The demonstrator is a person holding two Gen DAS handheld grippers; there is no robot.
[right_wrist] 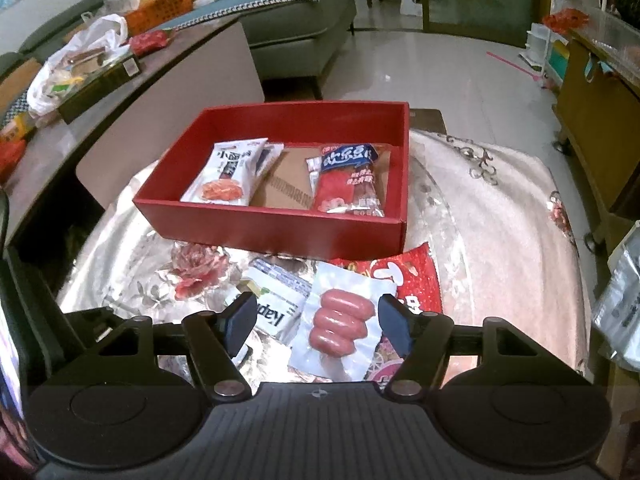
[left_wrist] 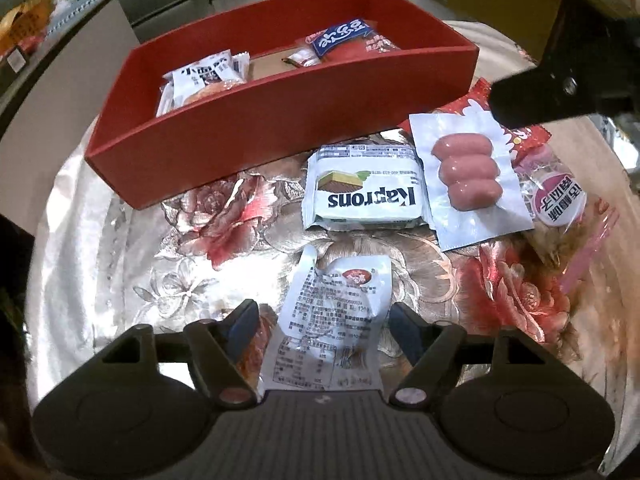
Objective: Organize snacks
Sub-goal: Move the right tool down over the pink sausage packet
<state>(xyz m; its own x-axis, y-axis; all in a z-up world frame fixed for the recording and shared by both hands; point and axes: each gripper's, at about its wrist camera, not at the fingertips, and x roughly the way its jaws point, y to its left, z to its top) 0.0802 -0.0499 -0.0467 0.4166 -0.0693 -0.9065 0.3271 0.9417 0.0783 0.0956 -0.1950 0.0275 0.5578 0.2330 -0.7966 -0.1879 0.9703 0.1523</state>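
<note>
We list a matt red cardboard box with a bare brown card floor; a shiny satin tablecloth woven with flowers; a glossy clear-plastic sausage pack; a smooth foil-like wafer packet; a crinkled white plastic sachet; matt black plastic gripper fingers.

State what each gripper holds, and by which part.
Nothing is held. The left gripper stands open around a white sachet; the right gripper is open above the sausage pack.
</note>
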